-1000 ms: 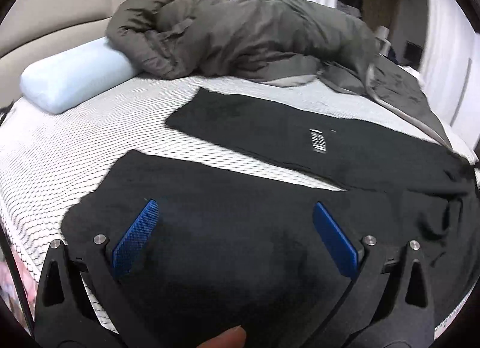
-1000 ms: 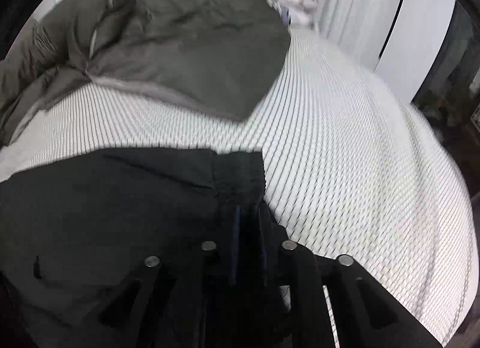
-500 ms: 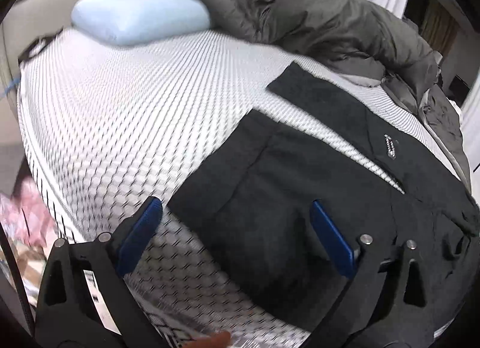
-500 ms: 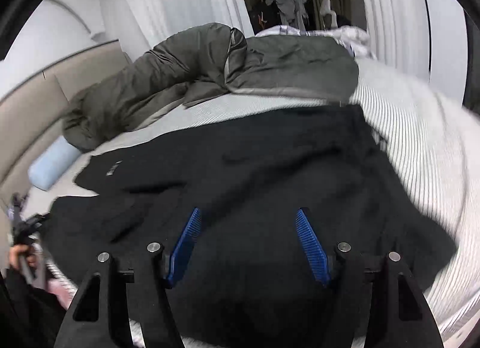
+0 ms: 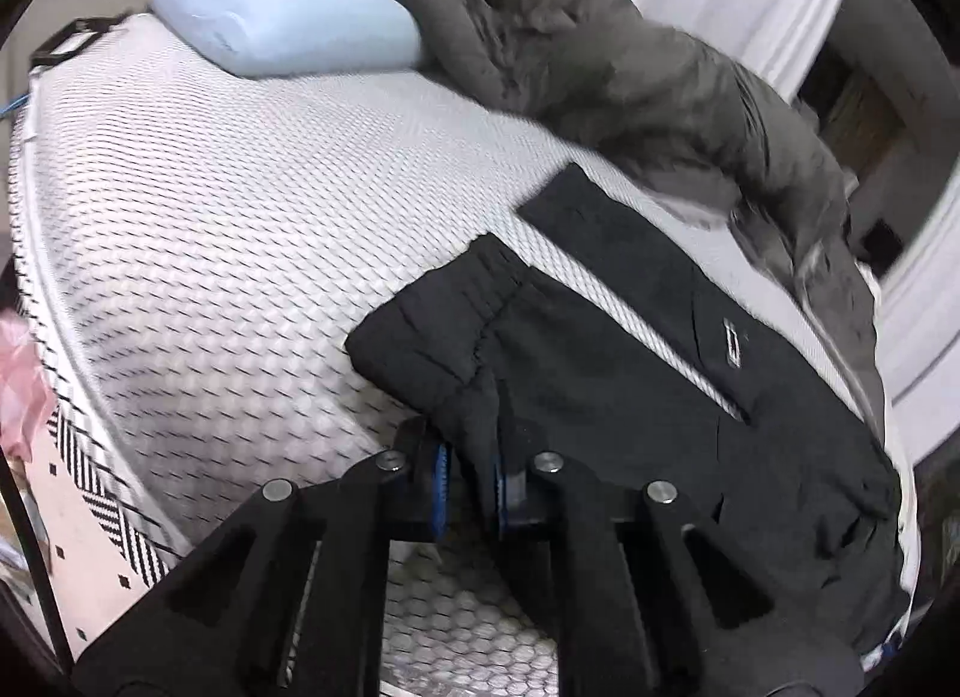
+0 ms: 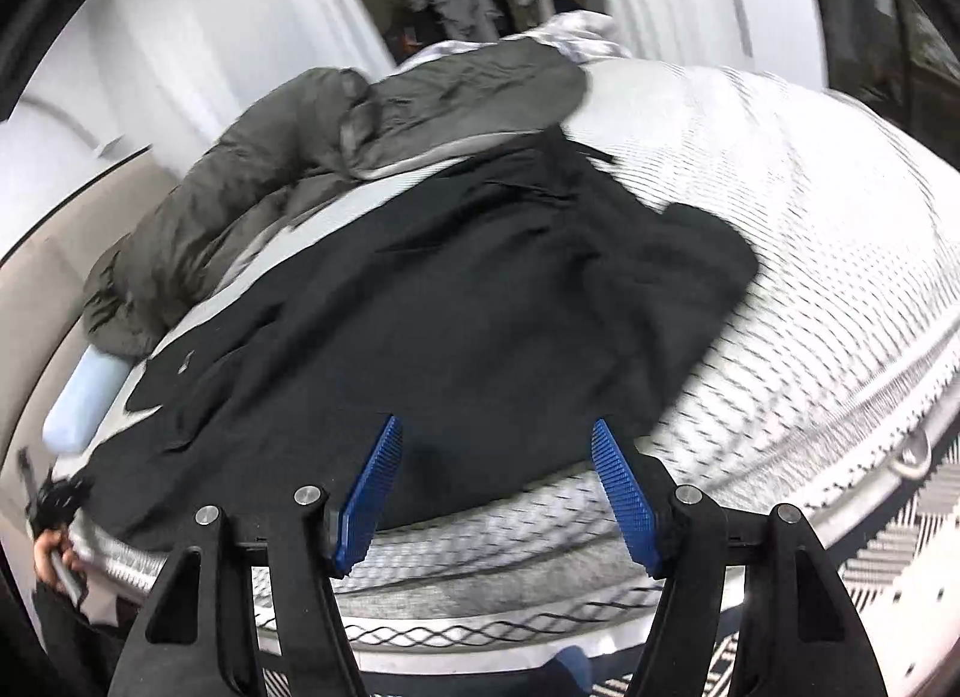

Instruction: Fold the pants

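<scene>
Black pants (image 5: 630,361) lie spread on the white mattress (image 5: 240,253), both legs running toward the pillow end with a strip of mattress between them. My left gripper (image 5: 468,487) is shut on the near leg's cuff at the mattress edge. In the right wrist view the pants (image 6: 480,301) fill the middle of the bed, waistband end at the right. My right gripper (image 6: 498,487) is open and empty, just off the near edge of the mattress (image 6: 810,229), above the pants' near edge.
A grey-green padded jacket (image 5: 630,72) lies heaped along the far side of the bed, also in the right wrist view (image 6: 312,156). A pale blue pillow (image 5: 282,18) sits at the head. A black-and-white patterned floor mat (image 5: 96,493) lies beside the bed.
My left gripper moved to the near leg's cuff and shut on it. My right gripper let go of the waistband, opened and drew back off the bed edge.
</scene>
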The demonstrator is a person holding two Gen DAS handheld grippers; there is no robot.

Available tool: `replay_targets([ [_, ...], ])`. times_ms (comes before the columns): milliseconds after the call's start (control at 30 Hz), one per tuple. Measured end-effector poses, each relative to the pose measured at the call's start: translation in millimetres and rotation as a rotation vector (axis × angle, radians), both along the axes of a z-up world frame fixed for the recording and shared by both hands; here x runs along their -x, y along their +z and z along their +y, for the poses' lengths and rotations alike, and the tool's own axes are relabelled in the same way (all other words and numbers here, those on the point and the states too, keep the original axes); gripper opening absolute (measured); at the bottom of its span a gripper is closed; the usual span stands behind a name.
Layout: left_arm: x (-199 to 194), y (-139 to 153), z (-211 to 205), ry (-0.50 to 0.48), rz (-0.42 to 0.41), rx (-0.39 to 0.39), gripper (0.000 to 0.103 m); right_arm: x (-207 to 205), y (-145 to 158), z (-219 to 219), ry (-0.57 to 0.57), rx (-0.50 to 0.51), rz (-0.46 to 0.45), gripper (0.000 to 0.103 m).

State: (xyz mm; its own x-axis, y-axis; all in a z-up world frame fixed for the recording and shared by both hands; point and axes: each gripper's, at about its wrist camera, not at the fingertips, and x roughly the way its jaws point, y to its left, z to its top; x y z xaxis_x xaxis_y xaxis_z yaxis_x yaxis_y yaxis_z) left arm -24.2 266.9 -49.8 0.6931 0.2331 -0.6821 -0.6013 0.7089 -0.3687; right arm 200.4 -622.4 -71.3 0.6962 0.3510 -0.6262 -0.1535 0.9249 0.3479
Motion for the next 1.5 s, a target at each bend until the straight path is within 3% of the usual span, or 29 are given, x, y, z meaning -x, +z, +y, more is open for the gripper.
replay_targets([
  [100, -10.6, -12.4, 8.4, 0.041, 0.058, 0.047, 0.008, -4.2, -4.8, -18.2, -0.049, -0.031, 0.019, 0.067],
  [200, -16.8, -11.5, 3.4, 0.041, 0.078, 0.004, 0.008, -15.7, -6.2, -34.6, -0.092, -0.093, 0.025, 0.067],
  [333, -24.5, -13.4, -4.0, 0.048, 0.099, -0.022, 0.008, -50.4, -17.8, -53.7, -0.229, -0.123, 0.080, 0.065],
  [367, -25.8, -14.1, -5.0, 0.049, 0.098, -0.021, 0.008, -58.2, -22.1, -59.0, -0.256, -0.139, 0.097, 0.051],
  [400, -25.6, -14.4, -5.8, 0.046, 0.096, -0.018, 0.009, -65.8, -25.6, -66.0, -0.287, -0.164, 0.107, 0.044],
  [433, -26.3, -14.9, -7.4, 0.037, 0.092, -0.010, 0.009, -68.0, -25.3, -69.0, -0.288, -0.182, 0.102, 0.026],
  [467, -26.4, -15.7, -8.2, 0.030, 0.089, -0.007, 0.009, -66.6, -21.8, -70.6, -0.273, -0.205, 0.086, 0.015],
  [567, -20.9, -12.2, -9.1, 0.027, 0.078, -0.019, 0.009, -42.2, -5.5, -71.9, -0.250, -0.182, 0.000, 0.014],
  [633, -20.2, -14.5, -6.7, 0.018, 0.081, -0.006, 0.009, -29.3, -11.1, -81.4, -0.254, -0.186, -0.001, 0.014],
  [733, -21.5, -15.5, -5.2, 0.018, 0.090, -0.004, 0.010, -39.2, -38.9, -85.4, -0.218, -0.166, 0.109, 0.020],
  [800, -17.8, -11.8, -5.2, 0.036, 0.079, -0.002, 0.015, -28.6, -28.5, -86.9, -0.210, -0.172, 0.060, 0.034],
  [833, -13.9, -8.9, -5.2, 0.044, 0.068, -0.002, 0.020, -21.8, -22.5, -87.0, -0.214, -0.162, 0.024, 0.051],
  [867, -8.9, -5.2, -4.7, 0.053, 0.057, -0.002, 0.034, -14.4, -13.3, -88.3, -0.238, -0.134, -0.016, 0.061],
  [900, -5.1, -1.4, -4.2, 0.058, 0.044, -0.006, 0.050, -8.8, -7.3, -88.9, -0.254, -0.115, -0.037, 0.061],
  [933, -1.9, 3.6, -2.9, 0.060, 0.028, -0.014, 0.058, -4.4, -1.6, -89.1, -0.253, -0.101, -0.053, 0.061],
  [1000, -3.3, 14.8, -2.0, 0.030, 0.022, -0.057, 0.084, 2.7, 9.1, -87.9, -0.227, -0.075, -0.077, 0.062],
  [1100, -28.6, 26.7, -0.2, -0.096, 0.088, -0.151, 0.087, 11.2, 17.2, -80.0, -0.187, -0.044, -0.104, 0.068],
  [1200, -70.9, 24.4, 6.5, -0.180, 0.215, -0.241, 0.087, 9.7, 20.8, -67.3, -0.139, -0.028, -0.113, 0.070],
  [1267, -101.8, 14.7, 13.8, -0.201, 0.327, -0.249, 0.082, 4.1, 18.6, -60.9, -0.116, -0.022, -0.109, 0.070],
  [1400, -145.9, -2.9, 13.8, -0.282, 0.423, -0.248, 0.032, -7.9, 11.4, -45.8, -0.084, -0.010, -0.087, 0.070],
  [1500, -149.9, 16.3, 6.1, -0.306, 0.350, -0.321, 0.020, -13.4, 11.2, -38.9, -0.080, 0.014, -0.083, 0.070],
])
